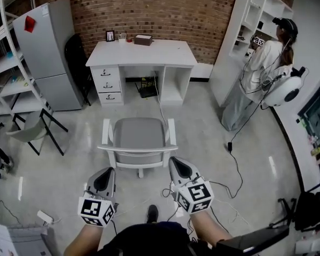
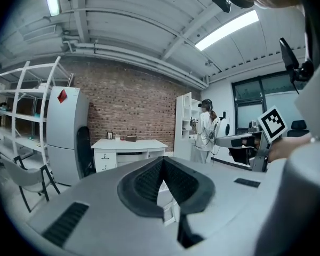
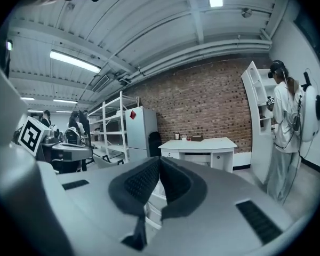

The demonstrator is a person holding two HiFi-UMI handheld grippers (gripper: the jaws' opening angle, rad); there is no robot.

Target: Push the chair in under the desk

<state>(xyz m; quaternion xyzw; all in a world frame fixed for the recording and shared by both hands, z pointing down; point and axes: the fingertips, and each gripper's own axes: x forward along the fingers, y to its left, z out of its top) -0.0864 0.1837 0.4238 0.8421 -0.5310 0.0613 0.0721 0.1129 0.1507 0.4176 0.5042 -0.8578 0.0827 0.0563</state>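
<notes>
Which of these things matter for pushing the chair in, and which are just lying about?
For the job:
- the grey chair
- the white desk
- the left gripper and the right gripper, both shut and empty

Just lying about:
- the fridge
- the folding chair
- the white bookcase
- the brown box on the desk

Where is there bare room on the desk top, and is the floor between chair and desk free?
The desk top is bare across its front and right. A frame, a cup and a box crowd the back edge. The floor between the chair and the desk is bare except for a cable.
</notes>
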